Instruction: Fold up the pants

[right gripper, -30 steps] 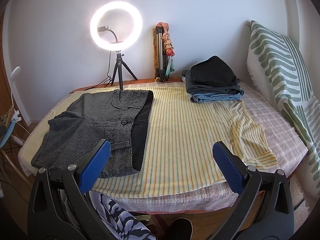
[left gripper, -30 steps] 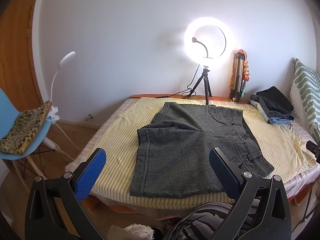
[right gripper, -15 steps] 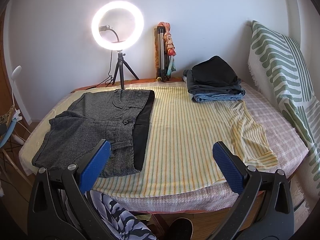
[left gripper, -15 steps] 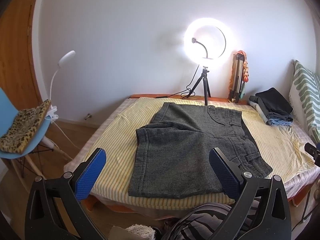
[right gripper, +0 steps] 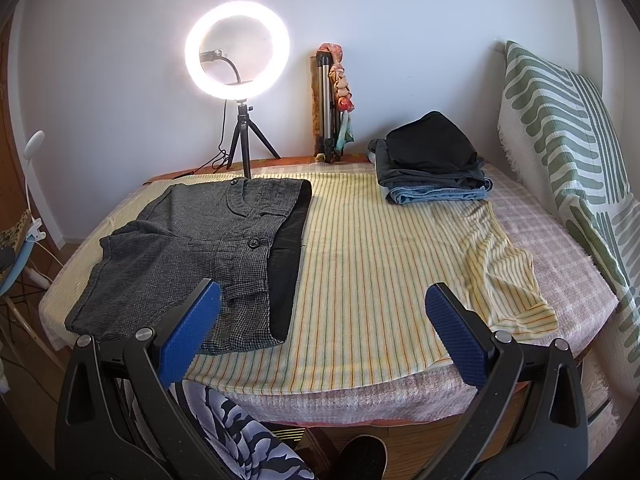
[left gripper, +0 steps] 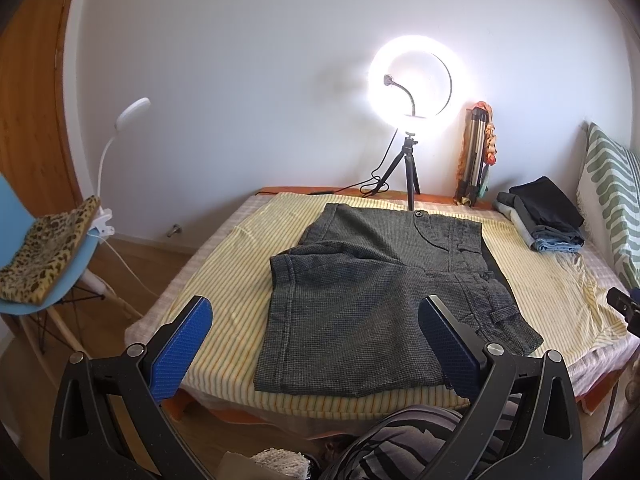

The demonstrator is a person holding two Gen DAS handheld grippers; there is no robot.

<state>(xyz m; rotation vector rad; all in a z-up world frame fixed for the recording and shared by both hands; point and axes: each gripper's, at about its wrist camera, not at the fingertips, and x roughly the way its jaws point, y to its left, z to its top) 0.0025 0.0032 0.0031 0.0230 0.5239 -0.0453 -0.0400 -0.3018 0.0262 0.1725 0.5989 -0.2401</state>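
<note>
Dark grey checked shorts [left gripper: 372,288] lie flat on the yellow striped cloth [left gripper: 232,276] that covers the table, one leg folded over the other, waistband toward the wall. They also show in the right wrist view [right gripper: 192,256], with black lining along their right edge. My left gripper [left gripper: 316,344] is open and empty, held back from the table's near edge in front of the shorts' hem. My right gripper [right gripper: 324,336] is open and empty, also off the near edge, to the right of the shorts.
A lit ring light [left gripper: 412,80] on a tripod and a folded tripod [right gripper: 328,104] stand at the back. A stack of folded clothes [right gripper: 432,160] sits back right. A green patterned pillow [right gripper: 568,152] leans at right. A blue chair [left gripper: 44,272] stands left.
Both grippers have drawn back slightly from the table; the shorts look a little further away. The jaws stay open and the shorts have not moved.
</note>
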